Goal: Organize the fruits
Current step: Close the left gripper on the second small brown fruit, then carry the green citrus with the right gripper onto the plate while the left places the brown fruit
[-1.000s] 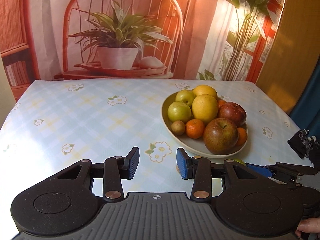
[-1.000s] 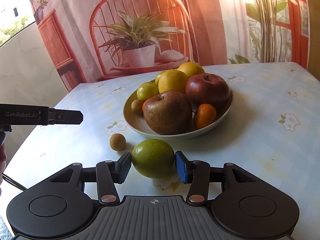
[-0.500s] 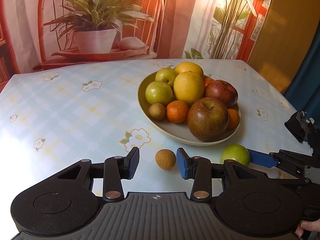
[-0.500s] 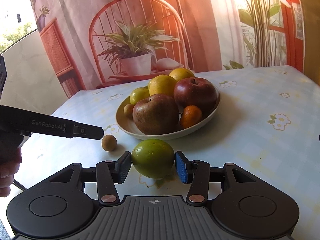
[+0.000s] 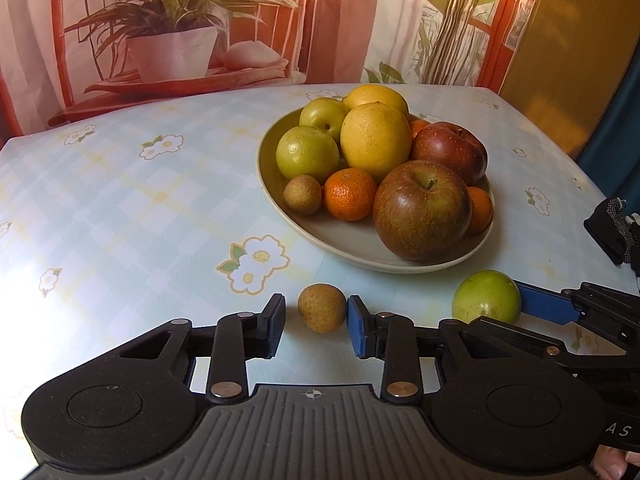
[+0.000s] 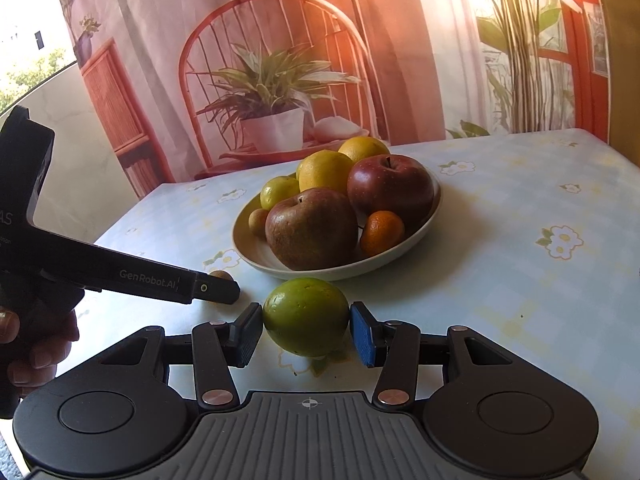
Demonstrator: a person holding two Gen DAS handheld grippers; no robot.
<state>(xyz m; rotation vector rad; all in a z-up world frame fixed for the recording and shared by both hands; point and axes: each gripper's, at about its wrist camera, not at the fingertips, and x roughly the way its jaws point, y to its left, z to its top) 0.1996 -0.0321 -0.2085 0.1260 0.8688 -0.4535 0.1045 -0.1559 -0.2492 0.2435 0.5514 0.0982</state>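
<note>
A beige bowl [image 5: 344, 240] on the flowered tablecloth holds apples, yellow citrus, green fruits, mandarins and a small brown fruit. A loose small brown fruit [image 5: 322, 307] lies on the table between the open fingers of my left gripper [image 5: 316, 324], touching or nearly touching the blue right pad. In the right wrist view a green fruit [image 6: 306, 316] sits on the table between the fingers of my right gripper [image 6: 306, 334], with a small gap at the blue pad. The bowl [image 6: 400, 254] stands just behind it. The left gripper [image 6: 216, 290] hides most of the brown fruit there.
The green fruit [image 5: 486, 297] and right gripper fingers [image 5: 548, 308] lie to the right in the left wrist view. A printed backdrop of a chair and potted plant [image 5: 172, 48] hangs behind the table. The table's right edge [image 5: 580, 160] is near the bowl.
My left gripper has moved forward and down so the small brown fruit now sits between its fingers. My right gripper has stayed around the green fruit, the view coming slightly closer to the bowl.
</note>
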